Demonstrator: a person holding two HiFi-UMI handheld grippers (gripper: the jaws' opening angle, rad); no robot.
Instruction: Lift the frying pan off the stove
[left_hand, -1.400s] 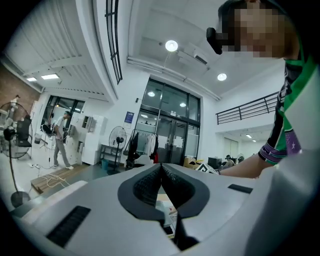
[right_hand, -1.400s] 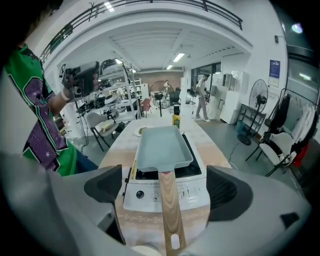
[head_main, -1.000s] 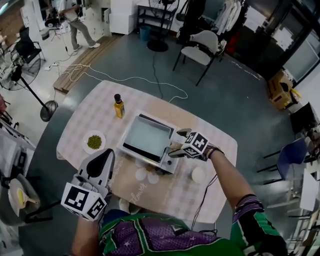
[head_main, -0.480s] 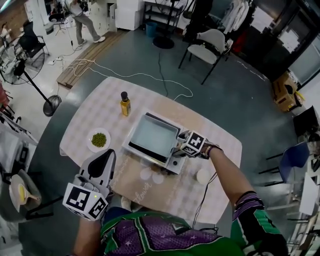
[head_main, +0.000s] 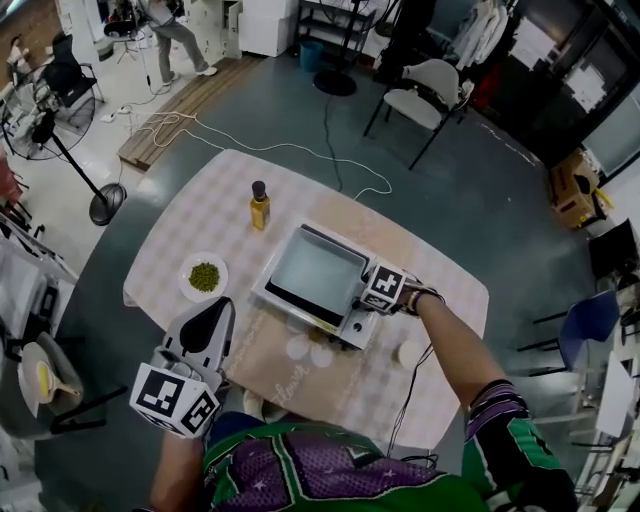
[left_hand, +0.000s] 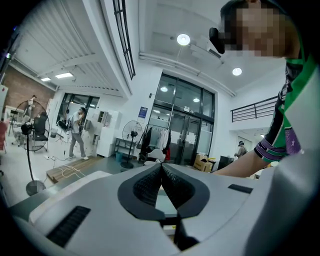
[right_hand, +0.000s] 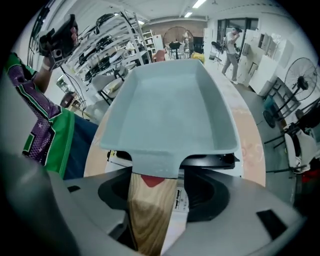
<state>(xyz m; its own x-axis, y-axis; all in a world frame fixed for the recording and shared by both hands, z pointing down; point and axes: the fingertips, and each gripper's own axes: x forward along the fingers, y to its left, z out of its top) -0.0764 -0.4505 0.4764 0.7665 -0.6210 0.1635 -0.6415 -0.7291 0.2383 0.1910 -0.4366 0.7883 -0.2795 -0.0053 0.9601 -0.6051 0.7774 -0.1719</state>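
A square pale grey-blue frying pan (head_main: 312, 272) rests on a white portable stove (head_main: 335, 325) at the middle of the table. In the right gripper view the pan (right_hand: 170, 100) fills the middle, and its wooden handle (right_hand: 150, 210) runs back between the jaws. My right gripper (head_main: 364, 296) (right_hand: 159, 192) is at the pan's near right corner. Its jaws are closing round the handle, with a gap still showing on the right side. My left gripper (head_main: 208, 312) (left_hand: 161, 175) is shut and empty, held off the table's near left edge.
A yellow oil bottle (head_main: 259, 205) stands behind the stove on the left. A white plate of green peas (head_main: 205, 276) lies left of the stove, and a white cup (head_main: 408, 352) lies to its right. A cable trails off the table's near right edge.
My right gripper has slid in along the pan's handle and its jaws have narrowed around it. The left gripper has stayed where it was.
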